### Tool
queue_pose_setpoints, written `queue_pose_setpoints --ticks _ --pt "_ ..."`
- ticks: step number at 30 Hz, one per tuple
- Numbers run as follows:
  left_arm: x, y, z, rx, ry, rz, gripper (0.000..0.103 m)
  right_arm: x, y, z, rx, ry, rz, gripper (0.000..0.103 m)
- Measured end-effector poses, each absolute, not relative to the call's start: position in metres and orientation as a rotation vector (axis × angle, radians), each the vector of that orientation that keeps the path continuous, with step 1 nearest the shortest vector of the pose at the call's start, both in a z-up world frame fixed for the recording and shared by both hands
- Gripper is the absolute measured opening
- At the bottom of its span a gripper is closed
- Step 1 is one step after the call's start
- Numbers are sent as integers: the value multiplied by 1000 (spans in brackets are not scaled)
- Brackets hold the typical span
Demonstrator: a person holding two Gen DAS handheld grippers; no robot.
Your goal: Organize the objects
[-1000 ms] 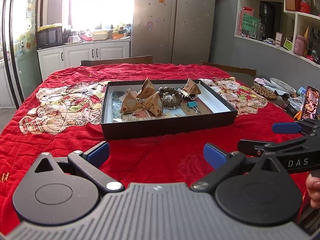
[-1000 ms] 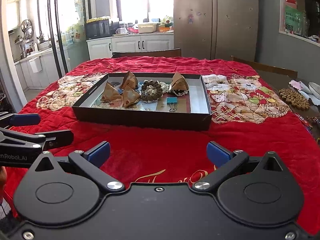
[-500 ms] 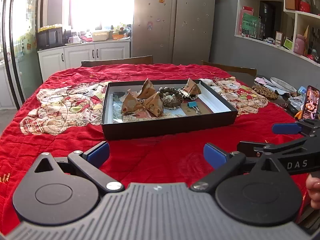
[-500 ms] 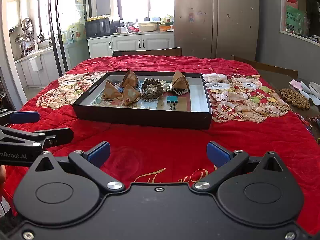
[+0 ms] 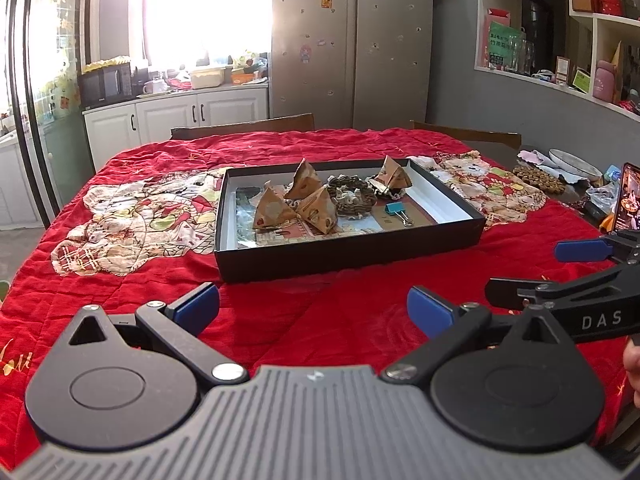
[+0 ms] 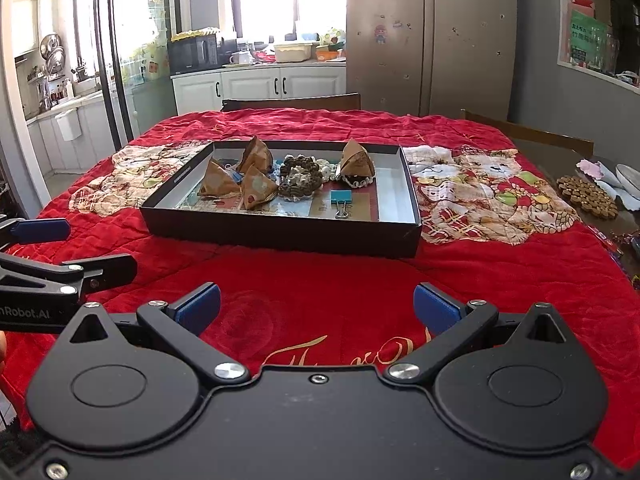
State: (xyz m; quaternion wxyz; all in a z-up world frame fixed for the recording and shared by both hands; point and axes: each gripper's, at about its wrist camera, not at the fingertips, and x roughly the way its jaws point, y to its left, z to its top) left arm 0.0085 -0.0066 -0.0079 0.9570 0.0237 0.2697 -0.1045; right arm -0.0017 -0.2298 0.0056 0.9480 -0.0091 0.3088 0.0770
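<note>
My left tongs (image 5: 313, 309) and my right tongs (image 6: 317, 305) hover side by side above the near part of the desk (image 6: 320, 288), which is draped in a red quilted cloth with cartoon cat patches; both pairs stand wide apart, blue pads spread, gripping nothing. Ahead of them, well apart from the fingertips, sits a shallow black box (image 6: 280, 236) with a pale lining, set at the middle of the desk. Inside it, four brown paper pyramid-shaped packets: three clustered at the left (image 6: 240, 178), touching one another, and a fourth (image 6: 356, 162) towards the far right. Between the cluster and the lone packet lies a coil of dark brown beads (image 6: 300, 176), with what looks like a string of paler beads (image 6: 327, 169) just behind it, though the fisheye view is too coarse for me to be sure. A blue binder clip (image 6: 341, 200) lies flat on printed paper on the box floor, near the front wall and right of the beads. In the left wrist view, my right tongs enter from the right edge (image 5: 520, 276), level with the left pair, and a bit of my hand (image 5: 632, 356) shows beneath them. Off the cloth at the desk's right end rest a brown beaded trivet (image 6: 586, 196) and a phone (image 5: 628, 204) propped upright with its screen lit.
</note>
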Motion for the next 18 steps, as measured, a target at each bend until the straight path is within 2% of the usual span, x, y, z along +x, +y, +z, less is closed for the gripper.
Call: queue_pose_setpoints --ticks 18 --pt "10 -6 -10 43 558 -223 103 2 -228 1 -28 642 154 103"
